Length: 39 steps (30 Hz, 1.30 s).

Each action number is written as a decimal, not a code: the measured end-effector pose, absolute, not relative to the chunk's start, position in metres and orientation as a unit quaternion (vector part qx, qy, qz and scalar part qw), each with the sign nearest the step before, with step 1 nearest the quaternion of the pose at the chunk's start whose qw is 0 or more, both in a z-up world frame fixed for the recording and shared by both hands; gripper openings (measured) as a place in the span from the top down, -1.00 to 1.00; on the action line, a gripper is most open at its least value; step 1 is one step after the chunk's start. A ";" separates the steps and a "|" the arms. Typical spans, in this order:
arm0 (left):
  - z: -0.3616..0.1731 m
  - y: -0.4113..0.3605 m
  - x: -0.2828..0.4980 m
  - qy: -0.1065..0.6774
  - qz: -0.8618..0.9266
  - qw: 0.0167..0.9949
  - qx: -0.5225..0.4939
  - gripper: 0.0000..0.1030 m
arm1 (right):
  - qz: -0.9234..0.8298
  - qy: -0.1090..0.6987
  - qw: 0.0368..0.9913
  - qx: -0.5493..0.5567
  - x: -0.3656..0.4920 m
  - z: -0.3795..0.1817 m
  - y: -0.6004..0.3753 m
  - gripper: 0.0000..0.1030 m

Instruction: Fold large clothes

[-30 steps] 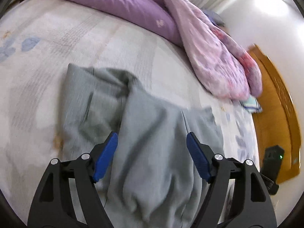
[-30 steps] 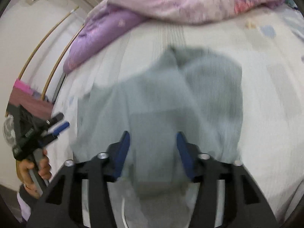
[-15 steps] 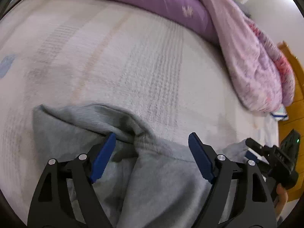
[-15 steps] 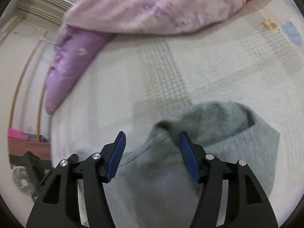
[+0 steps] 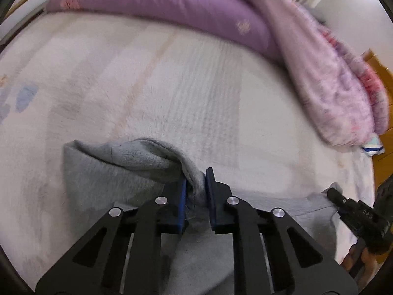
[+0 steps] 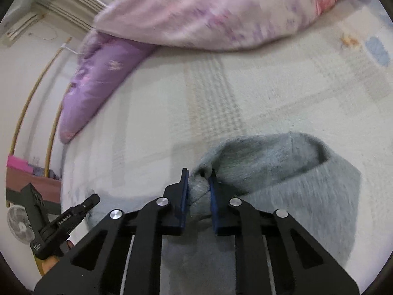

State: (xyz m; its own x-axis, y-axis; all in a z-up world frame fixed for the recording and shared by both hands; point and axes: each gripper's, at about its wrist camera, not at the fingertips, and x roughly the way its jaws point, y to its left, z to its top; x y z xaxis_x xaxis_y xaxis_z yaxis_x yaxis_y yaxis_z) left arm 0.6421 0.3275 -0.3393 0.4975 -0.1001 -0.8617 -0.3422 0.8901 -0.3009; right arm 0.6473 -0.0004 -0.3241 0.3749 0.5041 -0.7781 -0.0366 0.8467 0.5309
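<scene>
A grey sweatshirt (image 5: 110,172) lies rumpled on the pale bedspread (image 5: 172,86). My left gripper (image 5: 196,184) is closing, and its blue pads pinch a bunched edge of the grey cloth between them. In the right wrist view the same grey sweatshirt (image 6: 307,184) spreads to the right, and my right gripper (image 6: 198,185) is closing too, with a fold of its edge squeezed between the pads. Each gripper shows at the edge of the other's view: the right gripper (image 5: 353,211) low right, the left gripper (image 6: 68,218) low left, held by a hand.
A purple quilt (image 5: 159,7) and a pink flowered quilt (image 5: 331,78) are heaped along the far side of the bed. A wooden headboard (image 5: 380,68) stands at the right. A fan (image 6: 21,226) and a wall sit beyond the bed's left edge.
Both grippers went from wide open to clamped on the sweatshirt's edge. Both moved forward and down toward the garment's far edge, so more bedspread fills the views.
</scene>
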 end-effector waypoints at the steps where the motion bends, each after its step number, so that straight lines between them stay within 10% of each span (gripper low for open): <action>1: -0.326 0.328 0.630 0.481 0.060 0.842 -0.235 0.74 | 0.177 0.524 0.804 0.219 0.639 -0.313 -0.002 0.75; 15: -0.219 0.298 0.412 0.398 -0.010 0.880 -0.259 0.88 | 0.251 0.451 0.819 0.250 0.456 -0.212 -0.030 0.77; 39: -0.357 0.269 0.213 0.482 0.042 0.811 -0.328 0.89 | 0.184 0.514 0.777 0.312 0.253 -0.347 -0.080 0.79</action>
State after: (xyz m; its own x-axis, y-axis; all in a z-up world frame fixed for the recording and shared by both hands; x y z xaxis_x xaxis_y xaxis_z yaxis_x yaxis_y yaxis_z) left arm 0.2126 0.2685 -0.3568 0.5324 -0.2487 -0.8092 -0.3837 0.7812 -0.4925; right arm 0.2535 -0.0803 -0.3467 0.4036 0.6072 -0.6844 0.0351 0.7372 0.6748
